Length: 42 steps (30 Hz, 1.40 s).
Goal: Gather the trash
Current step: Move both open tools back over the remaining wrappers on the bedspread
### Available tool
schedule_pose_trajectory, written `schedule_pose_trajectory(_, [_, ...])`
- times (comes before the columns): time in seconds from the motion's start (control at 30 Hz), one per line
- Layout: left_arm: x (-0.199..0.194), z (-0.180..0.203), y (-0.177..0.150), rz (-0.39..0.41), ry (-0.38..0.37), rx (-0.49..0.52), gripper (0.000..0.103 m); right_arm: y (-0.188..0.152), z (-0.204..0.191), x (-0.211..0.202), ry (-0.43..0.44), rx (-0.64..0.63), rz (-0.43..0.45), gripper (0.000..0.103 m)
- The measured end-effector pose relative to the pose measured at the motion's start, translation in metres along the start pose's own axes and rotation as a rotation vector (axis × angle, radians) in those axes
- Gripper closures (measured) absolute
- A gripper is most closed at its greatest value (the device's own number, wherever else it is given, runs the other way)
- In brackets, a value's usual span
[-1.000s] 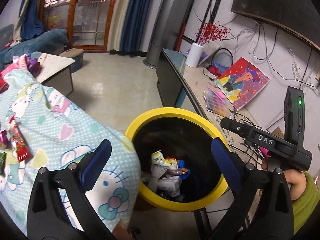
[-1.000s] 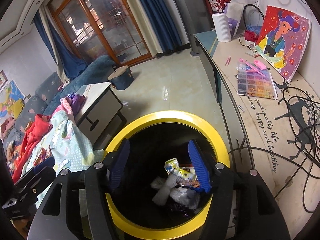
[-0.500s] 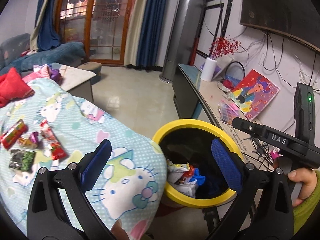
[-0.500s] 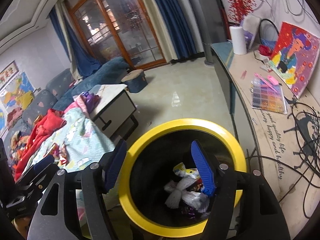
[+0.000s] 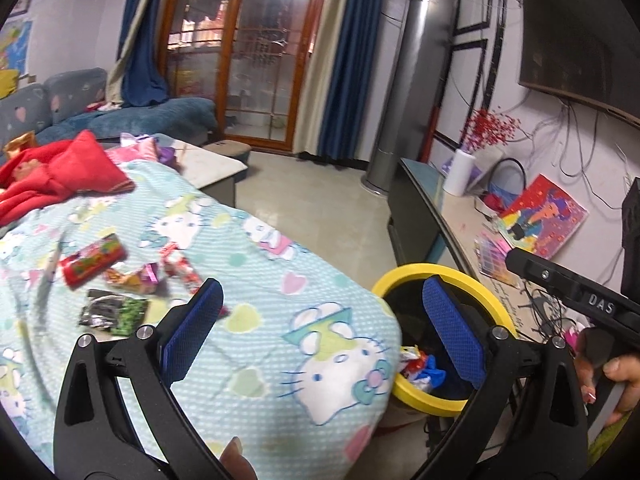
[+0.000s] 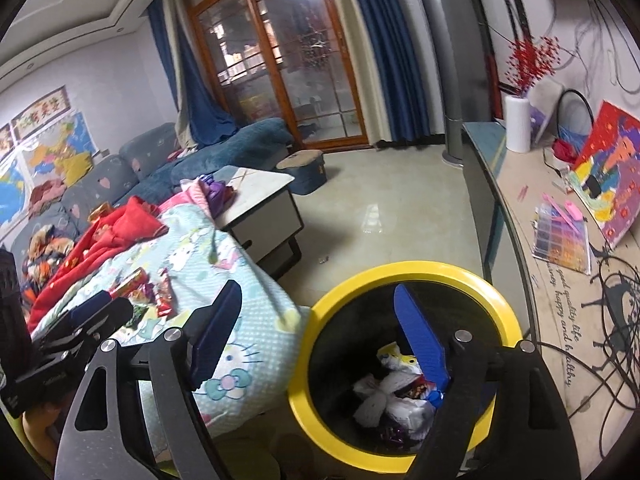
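Several snack wrappers [image 5: 120, 272] lie scattered on the Hello Kitty blanket [image 5: 280, 320], ahead of and beyond the left finger of the left gripper [image 5: 324, 324]; motion blur makes their exact number hard to tell. That gripper's fingers are spread wide with nothing between them. The yellow-rimmed bin [image 6: 404, 276] stands just beside the blanket's edge, behind the right finger in both views, with crumpled trash [image 6: 396, 396] at its bottom. The right gripper [image 6: 320, 332] is also spread wide and empty, its right finger over the bin's mouth, its left finger over the blanket.
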<state>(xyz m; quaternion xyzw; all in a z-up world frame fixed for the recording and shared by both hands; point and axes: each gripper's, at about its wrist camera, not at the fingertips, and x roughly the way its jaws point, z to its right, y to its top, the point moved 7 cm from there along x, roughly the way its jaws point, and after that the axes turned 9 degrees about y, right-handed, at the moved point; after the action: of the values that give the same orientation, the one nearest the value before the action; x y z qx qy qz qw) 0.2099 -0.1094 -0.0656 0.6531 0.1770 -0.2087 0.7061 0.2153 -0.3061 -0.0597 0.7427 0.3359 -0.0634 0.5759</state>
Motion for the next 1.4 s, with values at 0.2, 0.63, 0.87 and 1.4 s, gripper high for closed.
schedule_pose_trajectory(0.2, [-0.011, -0.03, 0.003, 0.026, 0.054, -0.031, 0.011, -0.001, -0.031, 0.009, 0.032, -0.052, -0.023, 0.025])
schedule_pose_trajectory(0.63, [-0.025, -0.09, 0.001, 0.043, 0.15, -0.135, 0.011, -0.012, -0.096, 0.035, 0.103, -0.167, -0.099, 0.025])
schedule_pose_trajectory(0.87, [-0.029, -0.117, -0.003, 0.043, 0.188, -0.183, 0.011, -0.019, -0.127, 0.048, 0.144, -0.218, -0.133, 0.025])
schedule_pose_trajectory(1.4, [-0.004, -0.196, -0.028, -0.054, 0.282, -0.303, 0.011, -0.028, -0.169, 0.113, 0.184, -0.288, -0.203, 0.025])
